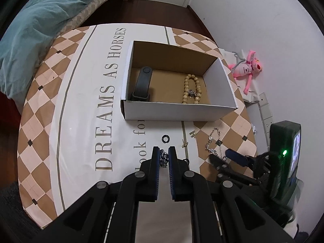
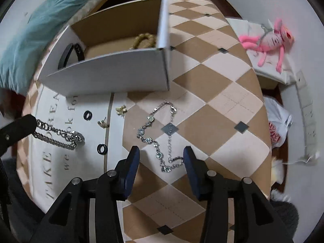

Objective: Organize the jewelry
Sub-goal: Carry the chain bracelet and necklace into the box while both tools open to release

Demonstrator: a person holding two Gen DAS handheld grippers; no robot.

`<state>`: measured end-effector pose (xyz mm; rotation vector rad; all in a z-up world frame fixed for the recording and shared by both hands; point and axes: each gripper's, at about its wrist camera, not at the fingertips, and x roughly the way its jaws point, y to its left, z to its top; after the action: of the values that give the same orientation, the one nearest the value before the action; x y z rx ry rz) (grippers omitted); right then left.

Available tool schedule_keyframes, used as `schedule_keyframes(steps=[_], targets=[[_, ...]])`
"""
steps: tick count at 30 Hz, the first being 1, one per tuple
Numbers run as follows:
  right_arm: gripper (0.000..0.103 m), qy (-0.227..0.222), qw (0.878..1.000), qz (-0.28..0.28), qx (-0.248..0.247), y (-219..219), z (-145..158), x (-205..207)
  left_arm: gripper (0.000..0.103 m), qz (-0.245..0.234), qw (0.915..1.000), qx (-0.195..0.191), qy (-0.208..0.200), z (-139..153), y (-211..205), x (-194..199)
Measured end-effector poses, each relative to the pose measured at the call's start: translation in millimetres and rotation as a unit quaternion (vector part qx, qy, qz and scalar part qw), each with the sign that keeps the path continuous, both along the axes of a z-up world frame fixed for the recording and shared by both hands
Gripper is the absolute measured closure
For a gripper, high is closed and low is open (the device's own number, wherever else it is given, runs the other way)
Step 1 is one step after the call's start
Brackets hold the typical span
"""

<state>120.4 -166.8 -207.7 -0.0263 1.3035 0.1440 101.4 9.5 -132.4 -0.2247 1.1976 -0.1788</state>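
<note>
An open cardboard box (image 1: 178,112) (image 2: 113,77) stands on the table and holds a black band (image 1: 143,83) and a wooden bead bracelet (image 1: 191,89). My left gripper (image 1: 163,159) is shut on a chunky silver chain (image 1: 163,158) (image 2: 60,136) that lies on the cloth. My right gripper (image 2: 161,156) (image 1: 222,158) is open, its fingers on either side of the near end of a thin silver clover bracelet (image 2: 157,135) (image 1: 214,141). Two black rings (image 2: 87,115) (image 2: 101,148) and two small gold earrings (image 2: 120,109) (image 2: 103,123) lie between the chains.
The table has a checkered cloth (image 1: 40,101) with printed text. A bed with a teal blanket (image 1: 40,20) is to the left. A pink plush toy (image 1: 248,66) (image 2: 269,38) lies on a white surface to the right, with a plastic bag (image 2: 277,121) below.
</note>
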Motion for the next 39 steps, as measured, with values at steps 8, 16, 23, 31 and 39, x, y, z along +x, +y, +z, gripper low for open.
schedule_keyframes(steps=[8,16,23,31,39], targets=[[0.1,-0.007,0.999,-0.027,0.042,-12,10,-6,0.097,0.001,0.9999,-0.012,-0.009,12,3,-2],[0.1,-0.053,0.986,-0.043,0.154,-22,91,-2,0.097,-0.009,0.9968,-0.062,-0.049,69,3,4],[0.1,-0.108,0.976,-0.016,0.19,-19,165,34,0.097,-0.025,0.9914,-0.085,-0.096,122,3,41],[0.1,-0.082,0.984,0.0,0.16,-7,154,108,0.097,-0.044,0.9953,-0.052,-0.069,100,1,103],[0.1,-0.024,0.992,-0.005,0.12,0,104,151,0.097,-0.041,0.9991,-0.01,-0.005,53,5,144]])
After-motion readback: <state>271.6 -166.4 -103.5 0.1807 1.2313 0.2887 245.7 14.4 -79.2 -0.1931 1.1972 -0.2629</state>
